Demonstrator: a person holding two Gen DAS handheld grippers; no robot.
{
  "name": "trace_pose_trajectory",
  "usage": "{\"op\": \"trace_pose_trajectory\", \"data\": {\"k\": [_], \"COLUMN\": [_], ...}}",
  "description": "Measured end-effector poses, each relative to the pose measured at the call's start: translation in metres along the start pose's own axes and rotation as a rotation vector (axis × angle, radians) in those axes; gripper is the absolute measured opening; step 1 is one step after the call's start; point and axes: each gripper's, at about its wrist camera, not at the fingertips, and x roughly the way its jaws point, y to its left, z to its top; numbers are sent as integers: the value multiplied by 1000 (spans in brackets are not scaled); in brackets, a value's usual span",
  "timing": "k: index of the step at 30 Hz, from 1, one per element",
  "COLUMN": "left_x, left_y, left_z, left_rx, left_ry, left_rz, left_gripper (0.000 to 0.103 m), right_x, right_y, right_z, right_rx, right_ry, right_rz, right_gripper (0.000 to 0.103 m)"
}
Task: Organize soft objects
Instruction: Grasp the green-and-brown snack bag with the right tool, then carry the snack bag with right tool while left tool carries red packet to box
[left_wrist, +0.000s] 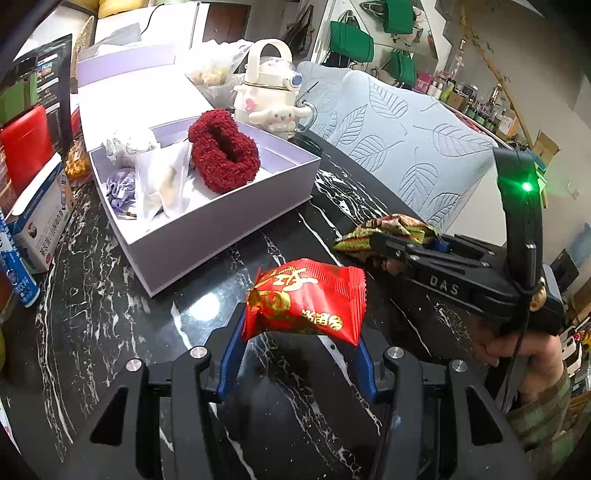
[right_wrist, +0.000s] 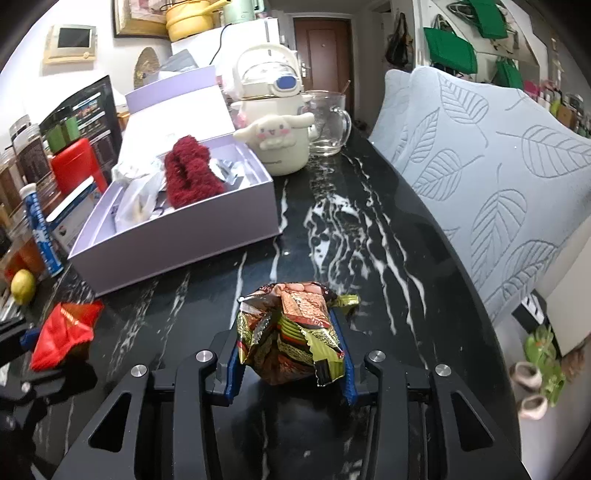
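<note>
Lavender box beside cream kettle

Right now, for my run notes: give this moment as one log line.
left gripper: shut on red packet | right gripper: shut on green-gold packet | box: open, holds red scrunchie

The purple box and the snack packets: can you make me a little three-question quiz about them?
1. True or false: the fuzzy dark red scrunchie lies inside the pale purple cardboard box.
2. Which gripper holds the shiny red foil snack packet?
A. left gripper
B. right gripper
3. Fill in: the right gripper is shut on the crinkly green-and-brown snack packet, above the black marble ____.

Key: 1 true; 2 A; 3 countertop.
</note>
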Motion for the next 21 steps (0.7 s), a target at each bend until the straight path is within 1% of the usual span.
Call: {"op": "trace_pose_trajectory", "data": {"k": [7,12,16,21], "left_x": [-9,-17,-28,-40], "left_y": [3,2,-1,0], "left_z": [-5,-10,-15,-20], "left_rx": [-15,-13,-4,-16], "left_ry": [-4,-10,-29,-42], "left_rz": [-6,-9,-1,-5], "left_gripper": [51,51,51,51], "right_x": [-21,-37,-47,-60], "right_y": [15,30,40,53], "right_z": [-17,-27,-32,-37], "right_rx": [-4,-31,-42,-63], "right_ry": [14,8,5,-8], "right_rz": [52,82,108,151], "right_gripper": [40,40,40,40]}}
